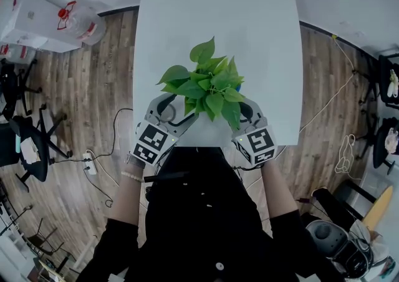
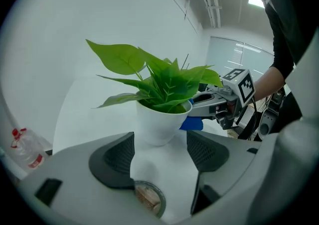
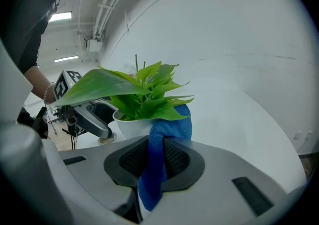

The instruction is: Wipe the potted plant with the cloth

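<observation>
A green leafy plant (image 1: pixel 209 84) in a white pot (image 2: pixel 160 122) stands near the front edge of the white table (image 1: pixel 218 12). My left gripper (image 2: pixel 158 150) is open, its jaws on either side of the pot's base at the pot's left. My right gripper (image 3: pixel 157 158) is shut on a blue cloth (image 3: pixel 164 144), which is pressed against the pot's right side under the leaves (image 3: pixel 144 92). In the head view the leaves hide both sets of jaws; the left gripper (image 1: pixel 163 126) and right gripper (image 1: pixel 250 130) flank the plant.
The table's front edge (image 1: pixel 206 145) lies just before the person's body. Wooden floor (image 1: pixel 93 87) lies on both sides, with cables (image 1: pixel 103 153), a power strip (image 1: pixel 91 162), chairs (image 1: pixel 25 137) at left and a water bottle (image 1: pixel 78 20) at far left.
</observation>
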`<control>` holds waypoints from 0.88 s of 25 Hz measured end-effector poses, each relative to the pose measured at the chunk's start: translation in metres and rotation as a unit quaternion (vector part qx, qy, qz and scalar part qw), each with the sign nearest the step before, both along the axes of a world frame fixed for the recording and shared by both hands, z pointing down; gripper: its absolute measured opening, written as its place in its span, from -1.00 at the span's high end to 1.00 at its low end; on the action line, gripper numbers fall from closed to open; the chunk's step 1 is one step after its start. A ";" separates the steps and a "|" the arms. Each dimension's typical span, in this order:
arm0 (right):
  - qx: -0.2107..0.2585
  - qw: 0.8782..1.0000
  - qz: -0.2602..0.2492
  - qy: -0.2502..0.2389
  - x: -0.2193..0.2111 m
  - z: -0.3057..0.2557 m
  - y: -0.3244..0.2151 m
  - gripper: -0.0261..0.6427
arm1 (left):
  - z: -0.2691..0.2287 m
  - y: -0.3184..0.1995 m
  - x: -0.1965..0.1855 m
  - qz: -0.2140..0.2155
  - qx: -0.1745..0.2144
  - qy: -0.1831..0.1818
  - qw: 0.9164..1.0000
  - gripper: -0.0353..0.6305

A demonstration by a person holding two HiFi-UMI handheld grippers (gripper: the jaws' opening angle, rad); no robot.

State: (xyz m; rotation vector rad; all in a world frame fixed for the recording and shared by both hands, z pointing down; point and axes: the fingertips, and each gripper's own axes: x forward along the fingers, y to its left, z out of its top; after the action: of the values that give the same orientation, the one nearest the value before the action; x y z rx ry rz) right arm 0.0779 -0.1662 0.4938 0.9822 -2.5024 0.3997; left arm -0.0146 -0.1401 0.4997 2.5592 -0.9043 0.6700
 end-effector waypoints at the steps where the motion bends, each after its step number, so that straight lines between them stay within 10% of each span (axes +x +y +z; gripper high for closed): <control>1: 0.001 1.000 0.000 0.001 0.000 0.000 -0.004 0.67 | 0.000 -0.003 -0.003 0.003 0.003 -0.002 1.000 -0.08; 12: 0.011 0.999 -0.026 0.019 -0.016 0.002 -0.031 0.67 | 0.010 -0.025 -0.015 0.113 0.039 -0.071 0.990 -0.09; 22: 0.012 0.999 -0.019 0.028 -0.020 0.003 -0.021 0.67 | 0.010 -0.018 -0.009 0.083 0.036 -0.034 0.995 0.09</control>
State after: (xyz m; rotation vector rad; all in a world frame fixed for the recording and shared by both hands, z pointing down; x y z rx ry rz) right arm 0.0575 -0.1875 0.4966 0.9413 -2.4777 0.3267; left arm -0.0234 -0.1580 0.5094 2.7124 -0.7559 0.7888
